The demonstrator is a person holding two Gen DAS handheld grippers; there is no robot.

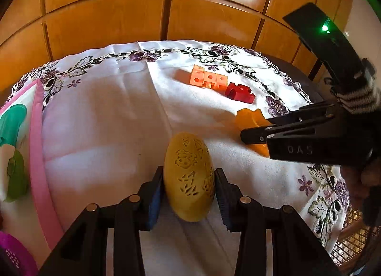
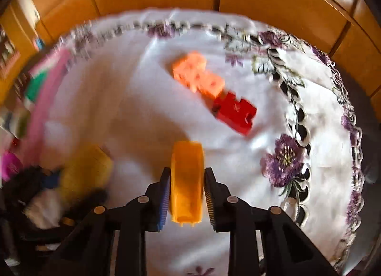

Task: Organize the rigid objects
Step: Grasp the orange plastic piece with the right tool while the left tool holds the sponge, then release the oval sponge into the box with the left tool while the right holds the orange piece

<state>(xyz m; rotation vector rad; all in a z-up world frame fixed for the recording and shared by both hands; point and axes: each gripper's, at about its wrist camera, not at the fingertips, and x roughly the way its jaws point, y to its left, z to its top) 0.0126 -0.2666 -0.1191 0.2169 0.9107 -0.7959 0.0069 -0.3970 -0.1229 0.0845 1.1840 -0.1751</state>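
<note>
- A wooden panelled wall [image 1: 114,26] fills the background behind everything.
- The surface is covered by a white tablecloth [image 1: 107,119] with a border of embroidered purple flowers and leaves; it carries all the loose pieces.
- At the left edge lies a flat pink-rimmed tray [image 1: 38,157] with green shapes on its white face; whether those shapes are printed or are separate things lying in it cannot be told. A magenta perforated object [image 1: 12,252] shows at the lower left corner, mostly cut off.
- The left gripper [image 1: 189,195] reaches in from the bottom of the left wrist view, its jaws clamped on either side of a yellow carved egg [image 1: 188,176]. The egg stands roughly upright between the blue pads, patterned with cut-out motifs, just above or on the cloth near its middle.
- The right gripper [image 2: 187,195] has its jaws closed against the two flat sides of an orange block [image 2: 187,180], which sits edge-on between the pads. In the left wrist view the same gripper [image 1: 252,133] comes in from the right, the orange block [image 1: 250,116] partly hidden behind its fingers, near the egg but apart from it.
- A cluster of pale orange cubes with holes [image 1: 208,78] rests on the cloth toward the far side.
- A red notched block [image 1: 240,92] lies just beside the cubes, touching or nearly touching their right end; the right wrist view is blurred, yet shows the two [image 2: 234,111] side by side.
</note>
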